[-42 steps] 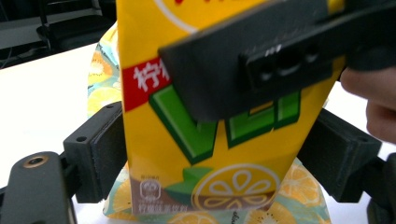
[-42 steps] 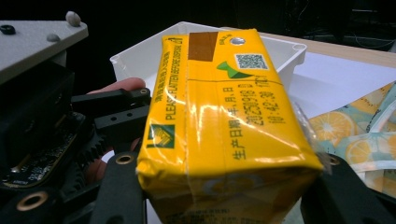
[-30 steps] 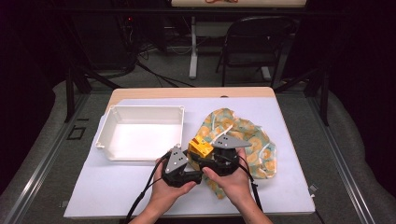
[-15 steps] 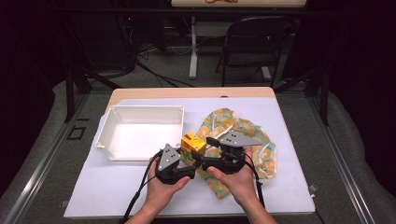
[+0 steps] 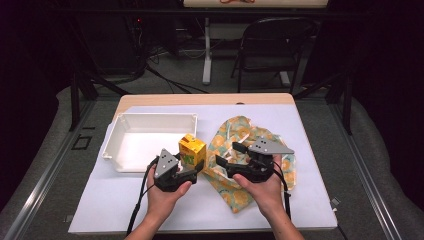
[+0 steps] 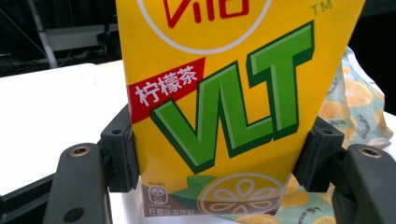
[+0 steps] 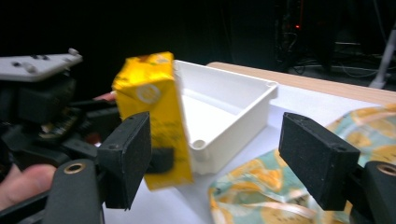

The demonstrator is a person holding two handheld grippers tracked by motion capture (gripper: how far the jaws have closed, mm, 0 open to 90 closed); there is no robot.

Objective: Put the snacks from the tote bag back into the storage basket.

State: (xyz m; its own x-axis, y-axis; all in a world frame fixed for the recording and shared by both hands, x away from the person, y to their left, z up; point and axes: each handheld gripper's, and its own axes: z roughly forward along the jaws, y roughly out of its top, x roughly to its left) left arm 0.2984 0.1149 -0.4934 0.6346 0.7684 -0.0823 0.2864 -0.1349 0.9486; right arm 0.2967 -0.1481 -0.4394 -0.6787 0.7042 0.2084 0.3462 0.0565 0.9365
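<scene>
White tray [image 5: 127, 131] far left sits empty. Left gripper [image 5: 192, 167] clamps yellow juice carton [image 5: 192, 149], lifted at tray's right edge; not yet dropped in. Right gripper [image 5: 229, 156] wide open, empty, over orange-print bag [image 5: 240, 131] on desk [image 5: 310, 200].

On the white-covered desk [image 5: 150, 210] a shallow white tray [image 5: 120, 131] sits at the left, and an orange-print cloth bag [image 5: 235, 187] lies crumpled to its right. The left gripper [image 5: 192, 165] grips a yellow drink carton [image 5: 191, 147] just beside the tray's near right corner, the carton upright and slightly tilted. The right gripper [image 5: 227, 155] hovers over the bag, its fingers [image 5: 239, 147] spread apart and pointing left toward the carton. Behind the desk stands a dark folding chair [image 5: 272, 50].
</scene>
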